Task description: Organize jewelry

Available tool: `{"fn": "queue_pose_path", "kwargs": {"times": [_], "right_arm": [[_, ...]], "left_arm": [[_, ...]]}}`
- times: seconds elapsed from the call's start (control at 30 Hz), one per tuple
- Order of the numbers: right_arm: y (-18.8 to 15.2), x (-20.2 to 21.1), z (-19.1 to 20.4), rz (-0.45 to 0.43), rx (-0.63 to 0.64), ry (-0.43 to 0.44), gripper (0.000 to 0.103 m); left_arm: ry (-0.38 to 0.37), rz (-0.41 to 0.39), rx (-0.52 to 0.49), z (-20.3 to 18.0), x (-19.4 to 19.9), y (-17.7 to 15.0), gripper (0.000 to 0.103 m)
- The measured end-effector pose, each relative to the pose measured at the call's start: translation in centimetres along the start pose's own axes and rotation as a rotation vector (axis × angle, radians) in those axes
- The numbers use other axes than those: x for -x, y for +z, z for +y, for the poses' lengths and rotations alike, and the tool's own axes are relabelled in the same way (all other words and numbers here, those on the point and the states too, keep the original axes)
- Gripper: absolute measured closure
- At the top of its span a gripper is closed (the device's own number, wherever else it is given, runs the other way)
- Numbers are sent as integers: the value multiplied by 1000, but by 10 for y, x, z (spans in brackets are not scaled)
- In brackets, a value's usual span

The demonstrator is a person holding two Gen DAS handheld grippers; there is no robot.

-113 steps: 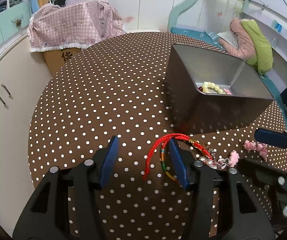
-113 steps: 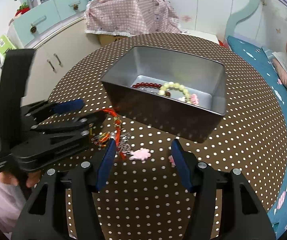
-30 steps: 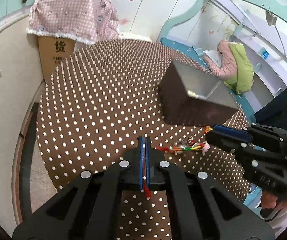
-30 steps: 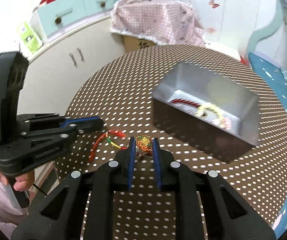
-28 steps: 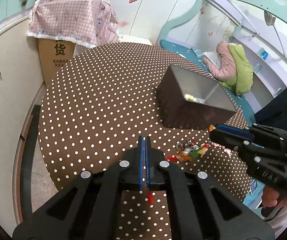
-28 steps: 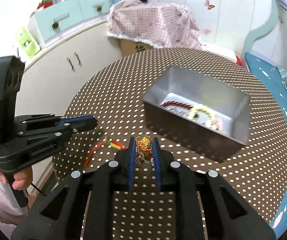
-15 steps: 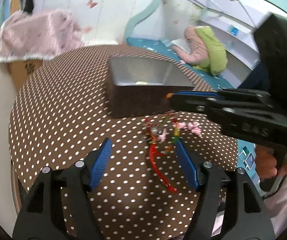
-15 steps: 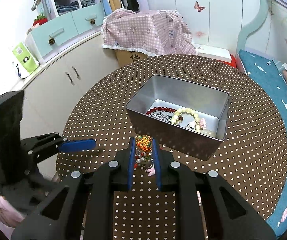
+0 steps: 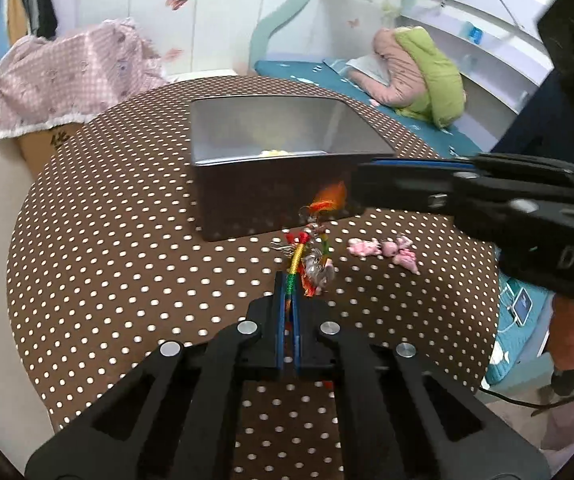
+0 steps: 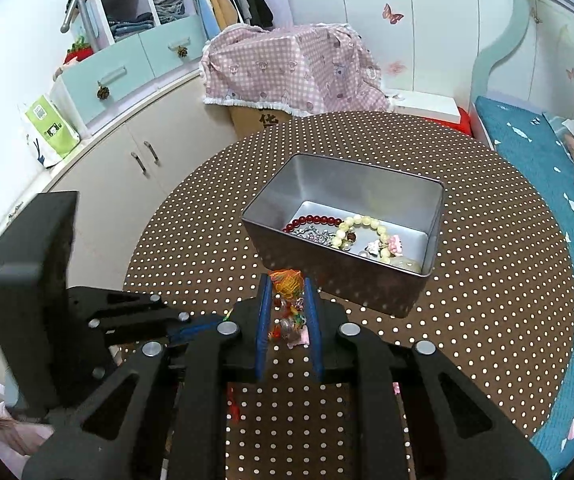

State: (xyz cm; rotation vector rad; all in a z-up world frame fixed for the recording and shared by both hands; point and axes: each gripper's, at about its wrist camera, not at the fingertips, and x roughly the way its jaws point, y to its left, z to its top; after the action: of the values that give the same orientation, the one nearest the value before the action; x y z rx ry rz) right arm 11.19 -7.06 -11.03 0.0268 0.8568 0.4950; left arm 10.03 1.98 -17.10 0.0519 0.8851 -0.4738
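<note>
A red cord bracelet with coloured threads and silver charms (image 9: 307, 248) hangs between my two grippers above the dotted table. My left gripper (image 9: 287, 284) is shut on its multicoloured cord end. My right gripper (image 10: 287, 284) is shut on its orange knot (image 10: 285, 282), seen from the side in the left wrist view (image 9: 367, 184). The open metal tin (image 10: 439, 216) stands just beyond, holding a red bead bracelet (image 10: 313, 221), a cream bead bracelet (image 10: 361, 222) and a silver chain. Pink charms (image 9: 383, 249) lie on the table to the right.
The round brown polka-dot table (image 9: 127, 240) ends close behind my grippers. A pink checked cloth covers a box (image 10: 291, 68) beyond the table. Cabinets (image 10: 139, 160) stand left, a blue bed (image 10: 527, 140) right.
My left gripper has closed on the cord end of the bracelet; half a second ago it was open. The right gripper still holds the orange knot, closer to the tin.
</note>
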Motion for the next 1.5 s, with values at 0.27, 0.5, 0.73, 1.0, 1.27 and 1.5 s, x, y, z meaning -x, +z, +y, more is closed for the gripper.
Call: {"fn": "queue_pose_path", "kwargs": {"times": [0.27,0.5,0.73,1.0,1.27,1.5], "right_arm": [[-2,12,-15,-23,-31,-15,91],[-7,-10,5,31,2,22,73],[-16,-35,24,95,56,88,69],[-20,-68,49,162,152,91,74],[-22,-76,55,190,194,50,91],[-25,-72,41,193,168,10,98]], "left_arm": [[0,-41,66,26,21,-3,100],[-87,-38,158,44,35,-13,100],[-137,-11,274,67,35,-26,100],[-136,17,349,90,32,-43,100],[-125,23,388,107,31,-46,100],[-91,9,430,126,38,-50,100]]}}
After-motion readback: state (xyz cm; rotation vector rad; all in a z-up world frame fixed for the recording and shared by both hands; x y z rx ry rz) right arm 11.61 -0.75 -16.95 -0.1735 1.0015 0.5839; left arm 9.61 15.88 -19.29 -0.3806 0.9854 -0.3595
